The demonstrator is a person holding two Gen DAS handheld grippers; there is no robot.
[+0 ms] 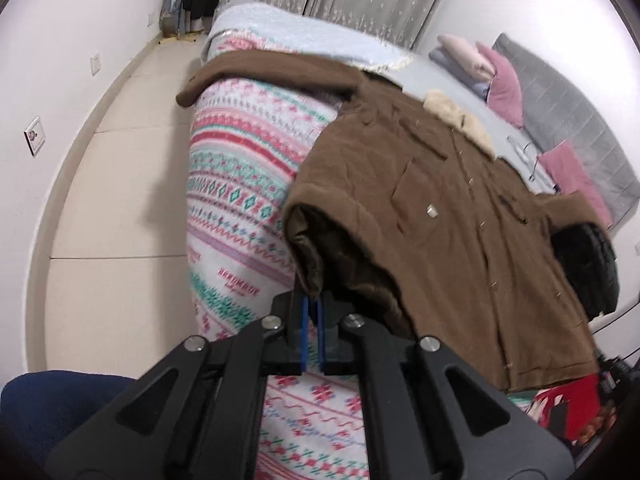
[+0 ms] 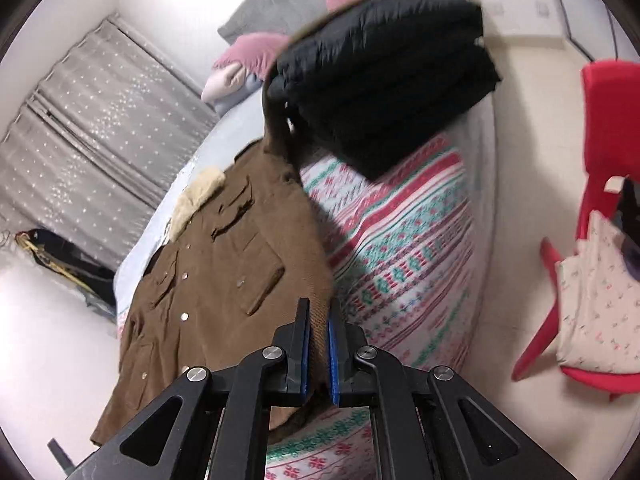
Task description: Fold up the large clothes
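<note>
Coat: a brown coat [image 1: 440, 216] lies front-up across the bed [image 1: 240, 184], on a patterned quilt, its pale fur collar [image 1: 460, 120] toward the pillows [image 1: 504, 84].
Left gripper: the left gripper [image 1: 312, 312] has its blue pads pressed together on the coat's hem corner, where dark lining shows.
Right gripper: the right gripper [image 2: 318, 332] pinches the brown cloth at the opposite hem corner.
Key relation: the coat's long axis runs away from both grippers, hem nearest, collar farthest; each hand holds one bottom corner, so neither is nearer. Folding likely means carrying the hem toward the collar.
Left view only: one sleeve [image 1: 256, 68] stretches out to the bed's far edge.
Right view only: a black padded garment [image 2: 384, 80] sits just beyond the other sleeve, appearing to overlap it; this could snag the fold. A red chair [image 2: 600, 120] stands beside the bed.
</note>
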